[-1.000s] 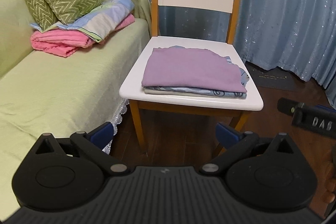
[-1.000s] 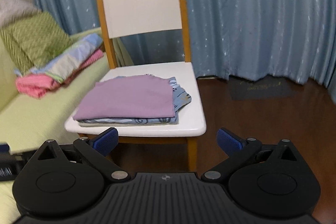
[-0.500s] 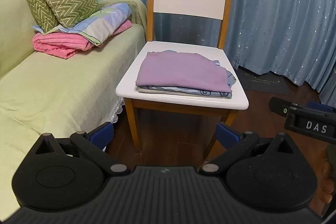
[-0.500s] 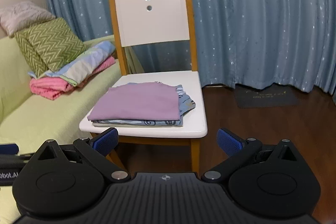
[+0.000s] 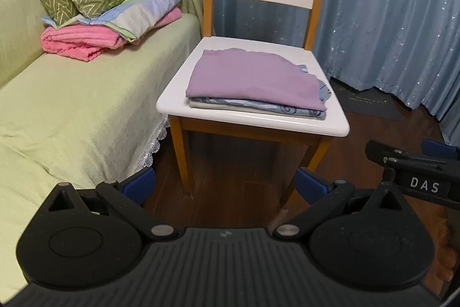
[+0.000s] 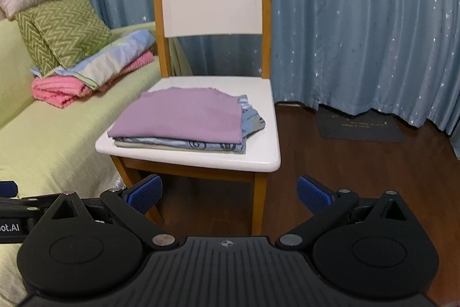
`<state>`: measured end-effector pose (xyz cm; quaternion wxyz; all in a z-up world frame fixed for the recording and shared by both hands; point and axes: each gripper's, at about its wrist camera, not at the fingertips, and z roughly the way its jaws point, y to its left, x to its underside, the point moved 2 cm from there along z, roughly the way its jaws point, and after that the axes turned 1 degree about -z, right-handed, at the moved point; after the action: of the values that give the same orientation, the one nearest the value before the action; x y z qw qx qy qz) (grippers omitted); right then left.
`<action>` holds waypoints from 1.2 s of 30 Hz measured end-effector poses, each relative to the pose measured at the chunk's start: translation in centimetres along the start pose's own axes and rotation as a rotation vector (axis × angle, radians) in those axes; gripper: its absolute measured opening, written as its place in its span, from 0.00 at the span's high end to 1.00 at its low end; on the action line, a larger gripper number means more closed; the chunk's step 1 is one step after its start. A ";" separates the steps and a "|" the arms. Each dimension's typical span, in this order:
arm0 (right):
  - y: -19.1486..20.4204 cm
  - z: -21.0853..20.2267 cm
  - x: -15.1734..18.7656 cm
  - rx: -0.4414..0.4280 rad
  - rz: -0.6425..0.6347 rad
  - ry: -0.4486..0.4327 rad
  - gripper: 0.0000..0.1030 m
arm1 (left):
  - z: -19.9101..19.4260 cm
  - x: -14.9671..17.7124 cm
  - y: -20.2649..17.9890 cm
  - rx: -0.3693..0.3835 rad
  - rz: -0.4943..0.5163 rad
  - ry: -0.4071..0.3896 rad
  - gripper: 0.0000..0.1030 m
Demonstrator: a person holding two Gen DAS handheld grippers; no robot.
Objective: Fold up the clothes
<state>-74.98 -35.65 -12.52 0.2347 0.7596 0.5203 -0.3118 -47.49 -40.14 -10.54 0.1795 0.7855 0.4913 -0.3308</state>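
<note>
Clothes, a purple garment (image 5: 253, 81) lying folded atop a blue patterned one (image 6: 250, 121) toward the front left corner of the chair (image 6: 267, 157), are looking soft, light and floppy, best pinched at a folded edge, while left gripper (image 5: 224, 183) and right gripper (image 6: 228, 192) are hanging spread wide, holding nothing.

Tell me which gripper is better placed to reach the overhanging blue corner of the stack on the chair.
Right, probably. The right gripper faces the side where the blue patterned garment sticks out past the purple cloth. The left gripper sits nearer the sofa. Both jaws are open and empty.
</note>
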 end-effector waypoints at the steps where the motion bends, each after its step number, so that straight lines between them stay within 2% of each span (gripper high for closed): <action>1: 0.1 0.3 0.0 0.004 -0.002 0.009 0.00 | 0.4 0.0 0.2 -0.003 -0.003 0.004 0.01; 13: 1.5 4.3 -1.0 0.002 0.002 0.059 0.00 | 5.1 -0.3 2.6 -0.015 -0.046 0.054 0.01; 22: 1.7 7.2 -2.0 0.013 0.025 0.089 0.00 | 7.9 -1.1 3.2 -0.020 -0.039 0.082 0.01; 36: 1.3 9.8 -2.4 0.045 0.037 0.122 0.00 | 10.3 -3.8 2.4 -0.012 0.010 0.061 0.01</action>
<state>-76.65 -44.36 -17.59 0.1914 0.7916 0.5124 -0.2722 -50.05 -50.00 -15.40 0.1710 0.7965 0.4947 -0.3028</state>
